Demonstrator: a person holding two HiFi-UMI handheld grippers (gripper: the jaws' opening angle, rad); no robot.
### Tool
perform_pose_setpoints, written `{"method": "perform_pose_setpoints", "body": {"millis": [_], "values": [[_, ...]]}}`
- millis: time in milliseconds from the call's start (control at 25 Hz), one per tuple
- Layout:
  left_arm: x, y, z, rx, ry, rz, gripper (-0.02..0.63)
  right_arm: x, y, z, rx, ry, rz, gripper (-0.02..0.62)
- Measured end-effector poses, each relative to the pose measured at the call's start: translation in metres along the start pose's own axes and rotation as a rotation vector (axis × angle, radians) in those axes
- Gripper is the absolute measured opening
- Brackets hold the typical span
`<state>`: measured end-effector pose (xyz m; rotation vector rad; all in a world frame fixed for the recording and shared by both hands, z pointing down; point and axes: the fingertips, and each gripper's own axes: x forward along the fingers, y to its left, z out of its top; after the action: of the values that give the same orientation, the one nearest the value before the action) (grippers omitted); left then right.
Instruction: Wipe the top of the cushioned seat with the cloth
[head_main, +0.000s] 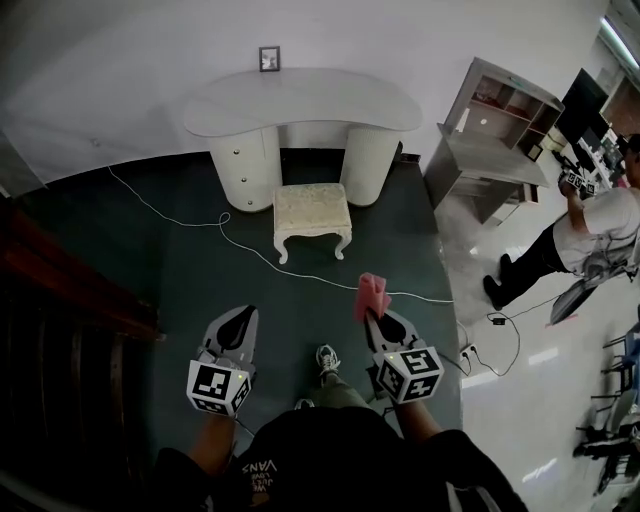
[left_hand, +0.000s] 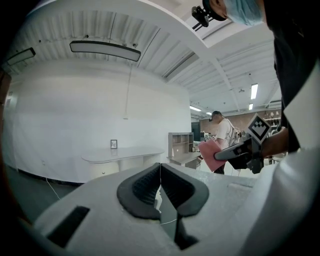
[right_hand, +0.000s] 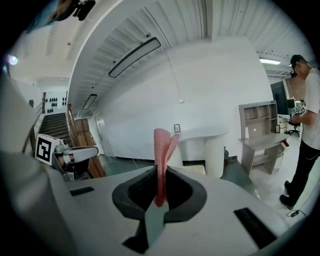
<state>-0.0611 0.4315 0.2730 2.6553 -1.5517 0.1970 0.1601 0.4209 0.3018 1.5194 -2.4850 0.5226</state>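
The right tongs (head_main: 372, 316) pinch the pink folded cloth (head_main: 372, 295). The left tongs (head_main: 238, 318) are pressed together, empty. The cream cushioned seat (head_main: 312, 208) stands well apart, ahead. Risks: the white floor cable (head_main: 300, 273) crosses the approach, and wiping drag may pull the cloth free.

Open floor (head_main: 300, 310) up to the cushioned seat (head_main: 312, 212), white cable (head_main: 425, 296) across it

The head view looks steeply down, cushioned seat (head_main: 312, 212) and white desk (head_main: 300, 105) distant at upper centre; both low gripper views face that desk levelly.
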Motion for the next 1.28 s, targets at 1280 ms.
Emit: {"method": "perform_pose_setpoints", "body": {"millis": [1280], "values": [[0.209,0.155,0.029,-0.013,0.003,0.106,0.018,0.26,-0.081,0.107,-0.035,0.051,0.124,0.028]]}}
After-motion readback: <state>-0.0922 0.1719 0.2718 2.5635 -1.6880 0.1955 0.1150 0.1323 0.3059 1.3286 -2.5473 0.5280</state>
